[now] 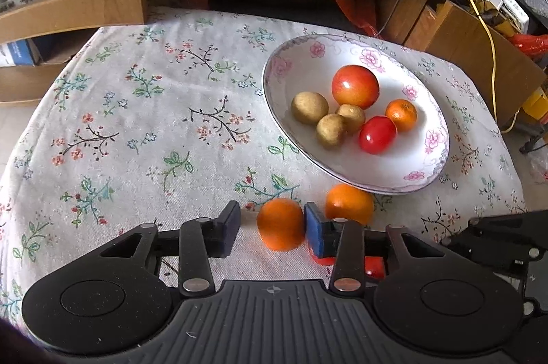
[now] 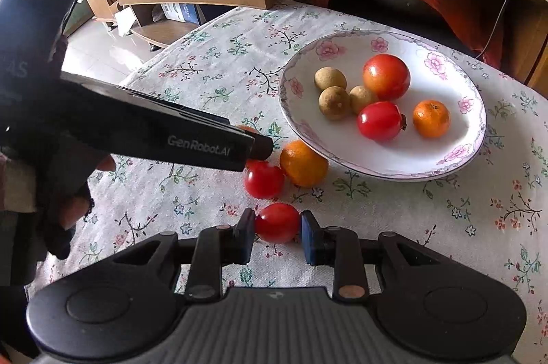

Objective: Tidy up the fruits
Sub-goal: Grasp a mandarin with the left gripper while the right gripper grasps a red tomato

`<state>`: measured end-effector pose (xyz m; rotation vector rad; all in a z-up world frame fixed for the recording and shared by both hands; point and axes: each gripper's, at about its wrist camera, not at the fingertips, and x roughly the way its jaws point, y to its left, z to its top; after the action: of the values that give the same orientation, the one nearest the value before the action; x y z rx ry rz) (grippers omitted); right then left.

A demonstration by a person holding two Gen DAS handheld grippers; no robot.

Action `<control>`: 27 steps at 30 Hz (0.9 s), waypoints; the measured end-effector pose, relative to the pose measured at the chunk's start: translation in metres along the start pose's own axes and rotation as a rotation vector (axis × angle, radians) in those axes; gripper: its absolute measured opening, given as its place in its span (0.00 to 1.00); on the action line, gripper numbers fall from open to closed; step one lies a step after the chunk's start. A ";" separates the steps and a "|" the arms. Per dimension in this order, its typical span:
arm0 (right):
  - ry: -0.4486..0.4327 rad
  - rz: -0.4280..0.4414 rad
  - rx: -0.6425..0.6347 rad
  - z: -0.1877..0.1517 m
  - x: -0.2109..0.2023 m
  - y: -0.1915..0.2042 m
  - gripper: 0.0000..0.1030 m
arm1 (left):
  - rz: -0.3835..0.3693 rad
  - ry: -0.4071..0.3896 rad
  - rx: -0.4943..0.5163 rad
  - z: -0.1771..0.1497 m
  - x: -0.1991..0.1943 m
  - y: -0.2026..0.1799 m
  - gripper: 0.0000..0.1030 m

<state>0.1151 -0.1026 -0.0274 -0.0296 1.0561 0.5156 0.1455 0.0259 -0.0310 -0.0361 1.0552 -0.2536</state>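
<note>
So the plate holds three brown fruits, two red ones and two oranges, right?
Not quite. The plate holds only one orange, as the right wrist view shows; the three brown fruits and two red ones are correct. The other oranges lie on the tablecloth.

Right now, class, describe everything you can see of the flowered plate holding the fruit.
The wide, shallow white ceramic-looking plate has pink flowers and a thin purple scrolled edge around its rim. It sits flat on the floral tablecloth, toward the far right side. Inside lie three small brown round fruits, a large red-orange fruit, a smaller glossy red fruit and a small orange mandarin. A loose orange mandarin lies against its near rim. Neither claw touches it.
</note>
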 end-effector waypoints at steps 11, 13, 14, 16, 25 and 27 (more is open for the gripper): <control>0.003 -0.046 0.004 -0.008 -0.012 -0.006 0.29 | 0.000 -0.003 0.003 0.003 0.002 -0.005 0.35; -0.001 -0.048 0.011 -0.011 -0.016 -0.008 0.29 | -0.001 -0.006 0.001 0.004 0.003 -0.005 0.35; -0.003 -0.046 0.015 -0.012 -0.017 -0.009 0.29 | 0.002 -0.008 0.005 0.004 0.004 -0.006 0.35; -0.002 -0.049 0.021 -0.014 -0.018 -0.011 0.29 | 0.011 -0.011 0.014 0.006 0.006 -0.009 0.35; -0.002 -0.042 0.043 -0.014 -0.015 -0.022 0.29 | 0.032 -0.022 0.031 0.005 0.008 -0.011 0.34; -0.005 -0.045 0.042 -0.015 -0.015 -0.023 0.29 | 0.036 -0.019 0.047 0.005 0.009 -0.013 0.34</control>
<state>0.1071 -0.1326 -0.0275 -0.0145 1.0593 0.4524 0.1518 0.0109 -0.0337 0.0226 1.0294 -0.2444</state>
